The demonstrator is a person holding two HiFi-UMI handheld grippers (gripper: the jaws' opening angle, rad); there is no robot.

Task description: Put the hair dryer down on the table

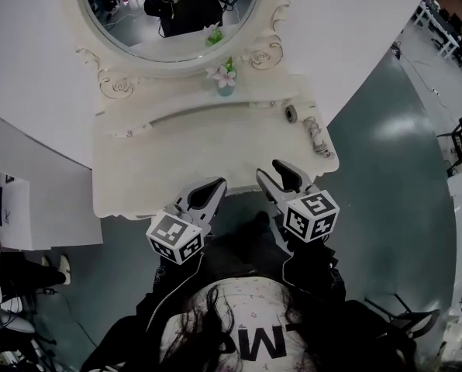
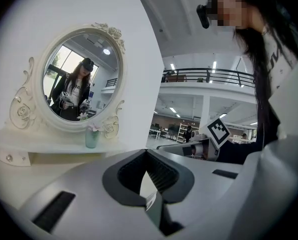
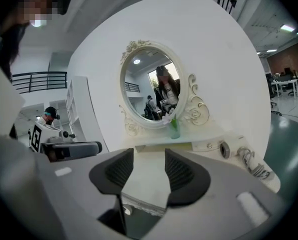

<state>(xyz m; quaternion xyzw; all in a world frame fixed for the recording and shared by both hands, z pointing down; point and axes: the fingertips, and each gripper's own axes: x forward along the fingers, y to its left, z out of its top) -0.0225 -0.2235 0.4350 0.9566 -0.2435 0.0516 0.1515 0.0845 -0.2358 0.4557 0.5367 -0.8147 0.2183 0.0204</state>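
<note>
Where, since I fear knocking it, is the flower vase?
Head view: the flower vase stands on the dressing table shelf, below the oval mirror's lower-right rim.

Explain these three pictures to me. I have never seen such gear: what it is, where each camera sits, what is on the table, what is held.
No robot here: a person holds a two-jaw gripper in each hand. The head view looks down from a camera on the person's head: left gripper at left, right gripper at right; the marker cubes belong to them. The other two views come from cameras riding on each gripper, looking along its jaws. The left jaws are together, the right jaws apart; neither holds anything. Ahead stands a white table with an oval mirror. On it are a small vase with a flower, a dark ring and a coiled thing, perhaps a cord. No hair dryer shows.
</note>
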